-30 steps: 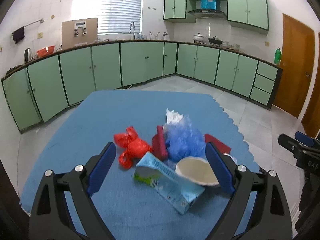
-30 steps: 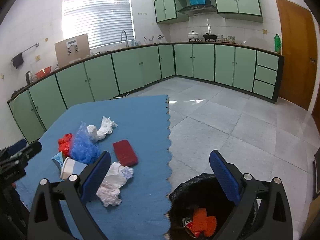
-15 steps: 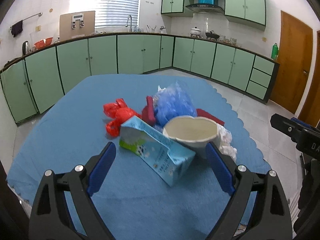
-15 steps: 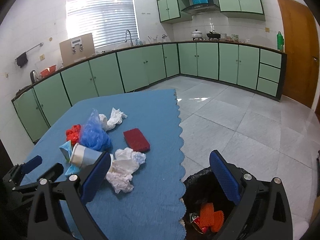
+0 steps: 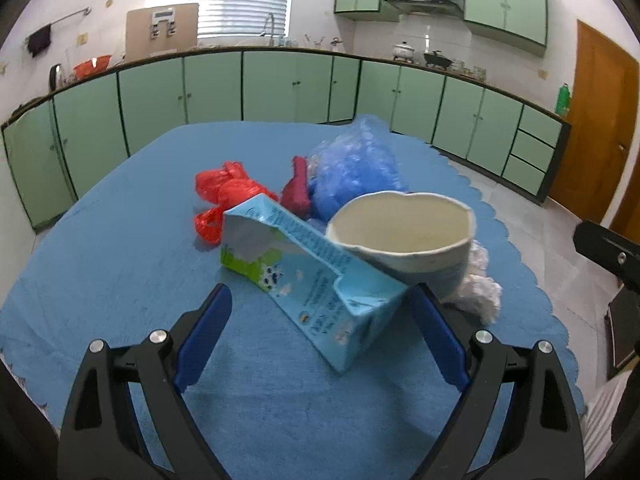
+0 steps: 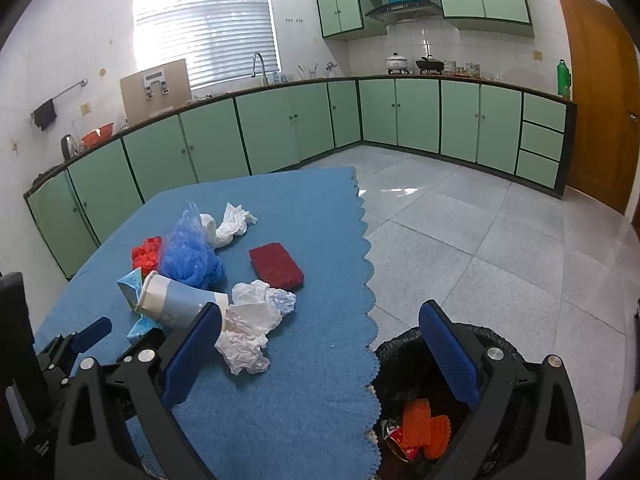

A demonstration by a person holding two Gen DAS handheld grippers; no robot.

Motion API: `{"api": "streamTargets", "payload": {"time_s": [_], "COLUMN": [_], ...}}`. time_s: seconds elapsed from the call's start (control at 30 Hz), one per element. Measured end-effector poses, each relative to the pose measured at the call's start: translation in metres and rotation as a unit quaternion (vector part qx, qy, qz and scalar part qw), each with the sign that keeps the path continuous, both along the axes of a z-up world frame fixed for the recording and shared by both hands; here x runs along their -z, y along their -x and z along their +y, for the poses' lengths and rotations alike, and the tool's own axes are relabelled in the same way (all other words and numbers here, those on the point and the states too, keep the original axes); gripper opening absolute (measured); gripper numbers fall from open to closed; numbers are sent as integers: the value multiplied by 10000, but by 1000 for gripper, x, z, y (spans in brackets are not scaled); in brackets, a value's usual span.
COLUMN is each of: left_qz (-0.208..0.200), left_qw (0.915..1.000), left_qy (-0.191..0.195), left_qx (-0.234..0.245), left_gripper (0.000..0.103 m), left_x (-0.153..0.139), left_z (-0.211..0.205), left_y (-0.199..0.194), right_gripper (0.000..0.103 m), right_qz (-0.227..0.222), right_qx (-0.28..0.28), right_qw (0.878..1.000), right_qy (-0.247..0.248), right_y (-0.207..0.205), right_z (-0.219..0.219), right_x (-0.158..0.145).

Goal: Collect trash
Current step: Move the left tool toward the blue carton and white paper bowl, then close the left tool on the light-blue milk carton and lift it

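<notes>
A table covered with a blue scalloped-edge cloth [image 5: 120, 264] stands in a kitchen lined with pale green cabinets [image 6: 416, 116]. A small heap of trash lies on the cloth.

From the left wrist view, the left gripper [image 5: 320, 330] sits low over the near side of the table, its 2 blue-padded fingers [image 5: 204, 332] spread wide and holding nothing. Just ahead of them, partly between the fingertips, lies a flattened light blue and green milk carton [image 5: 304, 268] on its side. A white and pale blue paper cup [image 5: 408, 240] lies tipped against the carton, its open mouth facing the camera. Behind them are a crumpled red plastic bag [image 5: 224, 196], a dark red flat sponge [image 5: 296, 192] seen edge-on, and a bunched blue plastic bag [image 5: 352, 168]. Crumpled white tissue [image 5: 478, 284] lies beside the cup on the right.

From the right wrist view, the right gripper [image 6: 320, 354] is at the table's scalloped edge, its fingers also wide apart and empty. Its left finger is over the cloth near the crumpled white tissue [image 6: 252, 320]; its right finger is over a round bin lined with a black bag [image 6: 400, 344] on the grey tiled floor [image 6: 480, 240], just beside the table. Orange mesh scraps [image 6: 420, 424] lie inside the bin. A dark red rectangular sponge [image 6: 276, 266] lies flat on the cloth beyond the tissue.
</notes>
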State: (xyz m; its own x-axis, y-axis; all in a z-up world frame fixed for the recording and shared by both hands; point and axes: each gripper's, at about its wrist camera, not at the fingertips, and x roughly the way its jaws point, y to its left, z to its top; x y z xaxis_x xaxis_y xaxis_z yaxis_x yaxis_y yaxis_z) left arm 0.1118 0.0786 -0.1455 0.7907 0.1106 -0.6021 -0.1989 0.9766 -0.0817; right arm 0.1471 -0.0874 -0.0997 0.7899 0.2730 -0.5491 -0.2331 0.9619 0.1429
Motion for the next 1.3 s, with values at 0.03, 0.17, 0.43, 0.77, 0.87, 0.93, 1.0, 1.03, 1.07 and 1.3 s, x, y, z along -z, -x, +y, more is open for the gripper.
{"api": "streamTargets", "payload": {"time_s": [0.03,0.17,0.43,0.77,0.87,0.93,1.0,1.03,1.07,1.3], "left_qz": [-7,-42,97,38,55,66,69,96,122,370], "left_qw": [10000,9999,9979,9978,9981,9982,9982,9982,9982,9976], "left_qy": [51,97,154,473,463,430,392,347,318,224], "left_qx": [-11,-137,-621,-472,-412,-418,-455,-487,-498,-533], "left_gripper": [86,81,80,84,84,84,84,84,84,73], "left_x": [0,-4,-20,-32,-33,-32,-32,-32,-31,-21], "left_z": [3,11,47,54,49,47,47,47,48,50], "left_y": [0,5,29,26,16,8,0,-5,-8,-26], "right_gripper": [97,97,97,97,97,97,97,97,97,97], "right_qz": [19,52,59,46,76,77,82,91,102,123], "right_qx": [-13,-81,-249,-417,-364,-326,-296,-284,-278,-321], "right_qw": [10000,9999,9997,9991,9993,9994,9995,9995,9995,9994], "right_qy": [11,36,37,114,96,98,92,82,64,54], "right_y": [-1,-2,-1,2,1,0,-1,-1,-3,-8], "right_z": [1,6,18,31,28,25,23,22,21,24], "right_x": [1,2,3,4,5,5,5,5,5,7]}}
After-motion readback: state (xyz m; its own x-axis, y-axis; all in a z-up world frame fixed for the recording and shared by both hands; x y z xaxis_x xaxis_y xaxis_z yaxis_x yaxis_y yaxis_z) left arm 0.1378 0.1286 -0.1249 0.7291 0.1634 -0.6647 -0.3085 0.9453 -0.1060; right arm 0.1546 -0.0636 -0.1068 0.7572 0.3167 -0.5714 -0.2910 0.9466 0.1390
